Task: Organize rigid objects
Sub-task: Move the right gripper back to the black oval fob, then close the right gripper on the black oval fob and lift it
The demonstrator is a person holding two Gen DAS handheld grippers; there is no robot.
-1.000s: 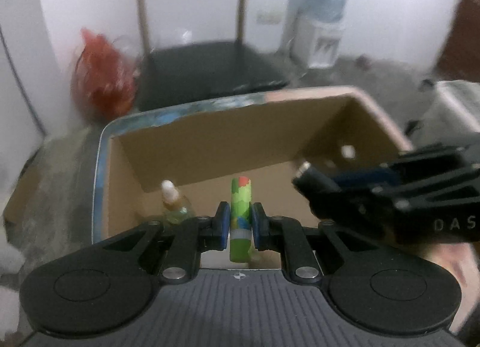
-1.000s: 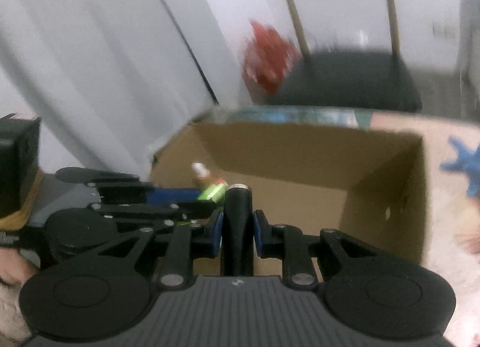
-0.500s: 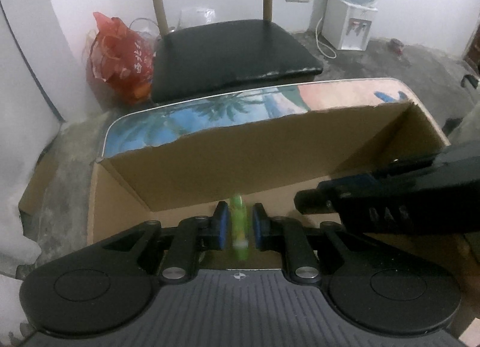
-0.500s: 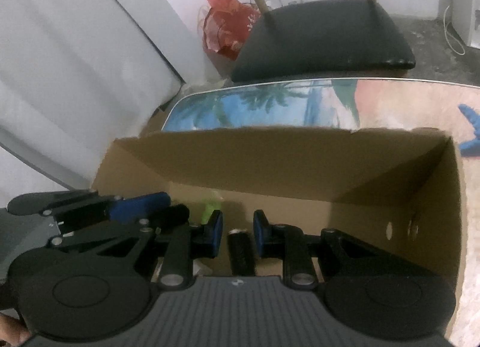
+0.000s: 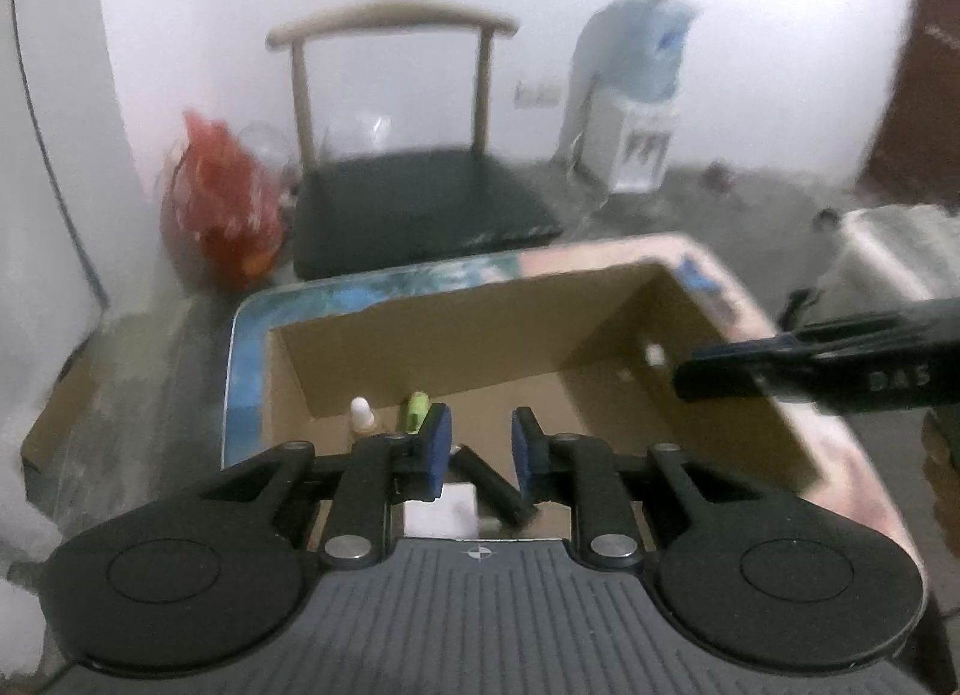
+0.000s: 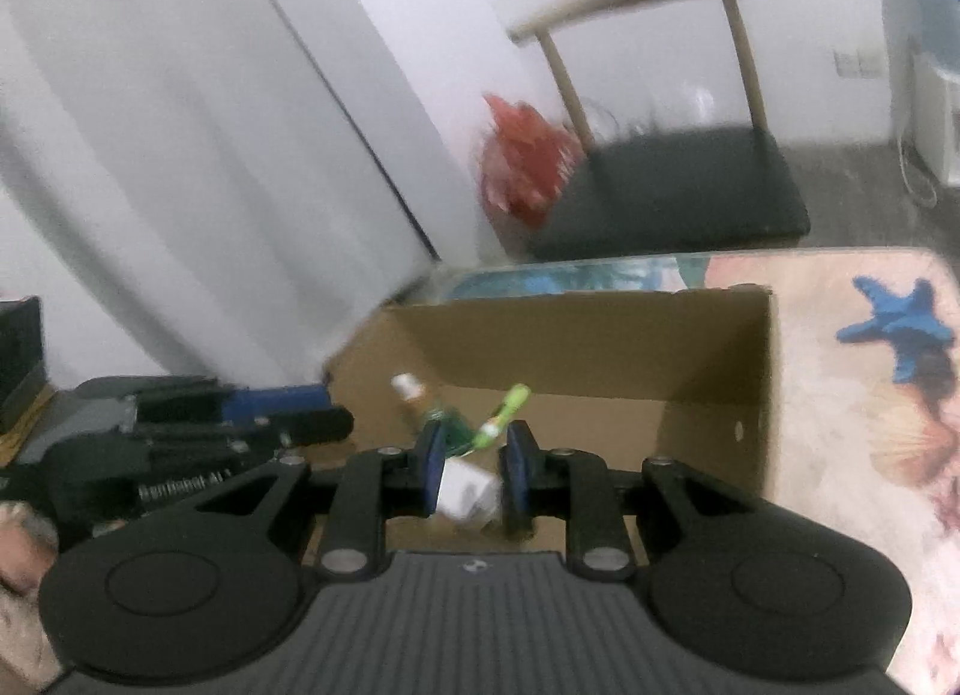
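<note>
Two grippers are held above the near edge of the cardboard box (image 5: 480, 335). The left gripper (image 5: 477, 446) has just been opening and nothing is gripped between its blue pads (image 5: 438, 443); the right gripper (image 6: 471, 464) is likewise parted and empty. Inside the box lie a black cylinder (image 5: 489, 482), a white block (image 6: 465, 491), a green tube (image 6: 501, 416) and a white-capped bottle (image 5: 362, 416). Beyond the box stands a chair (image 5: 414, 215).

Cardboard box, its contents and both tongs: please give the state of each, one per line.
Cardboard box: open at top.
Green tube: lying loose in the box.
Dropper bottle: upright, capped.
Black cylinder: lying on the box floor.
Left tongs: open, empty; just opened.
Right tongs: open, empty.
</note>
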